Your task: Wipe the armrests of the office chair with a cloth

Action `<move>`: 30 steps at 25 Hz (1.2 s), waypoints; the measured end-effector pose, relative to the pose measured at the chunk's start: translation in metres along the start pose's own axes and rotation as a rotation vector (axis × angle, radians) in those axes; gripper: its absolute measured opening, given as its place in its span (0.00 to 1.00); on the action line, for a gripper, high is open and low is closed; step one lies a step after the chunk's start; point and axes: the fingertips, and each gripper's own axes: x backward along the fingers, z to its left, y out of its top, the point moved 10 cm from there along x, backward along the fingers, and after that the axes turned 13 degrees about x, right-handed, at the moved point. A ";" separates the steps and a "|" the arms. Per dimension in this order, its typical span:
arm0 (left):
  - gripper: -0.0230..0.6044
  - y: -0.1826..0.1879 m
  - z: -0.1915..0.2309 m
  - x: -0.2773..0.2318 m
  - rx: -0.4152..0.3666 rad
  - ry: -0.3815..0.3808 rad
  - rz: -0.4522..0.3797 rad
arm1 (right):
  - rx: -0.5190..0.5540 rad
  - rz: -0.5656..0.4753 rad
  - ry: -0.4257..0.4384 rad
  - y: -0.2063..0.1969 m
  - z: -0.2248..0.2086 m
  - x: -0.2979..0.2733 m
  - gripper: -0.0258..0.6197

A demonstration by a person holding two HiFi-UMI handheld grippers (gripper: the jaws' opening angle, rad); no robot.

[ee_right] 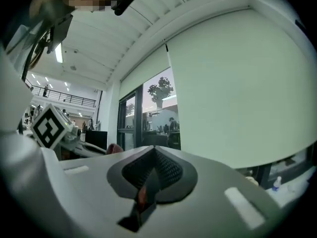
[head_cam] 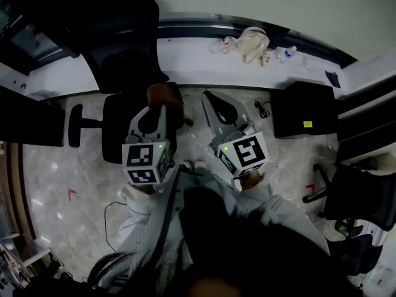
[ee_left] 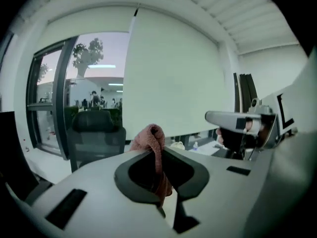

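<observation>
Shiny stone floor (head_cam: 55,190) is seen under the office chair (head_cam: 120,132). A red cloth (head_cam: 164,95) is pinched tight in the left gripper (head_cam: 159,104) jaws, above the chair. The right gripper (head_cam: 215,104) jaws are closed on nothing. The cloth could be dropped before the armrest (head_cam: 75,125) is reached if the pinch slips.

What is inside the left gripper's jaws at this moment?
The left gripper is shut on a reddish cloth. Its bunched top sticks out past the jaws; the rest is largely covered by the jaws themselves.
</observation>
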 end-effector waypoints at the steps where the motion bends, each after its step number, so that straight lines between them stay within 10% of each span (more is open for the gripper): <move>1: 0.08 0.013 -0.004 0.010 0.003 -0.016 -0.047 | 0.014 -0.013 -0.008 0.009 0.001 0.003 0.04; 7: 0.08 0.048 -0.013 0.047 -0.017 -0.032 -0.171 | 0.054 -0.049 0.027 0.036 0.010 0.004 0.04; 30: 0.08 0.051 -0.008 0.062 -0.020 -0.024 -0.186 | 0.069 -0.044 0.072 0.041 0.024 0.003 0.04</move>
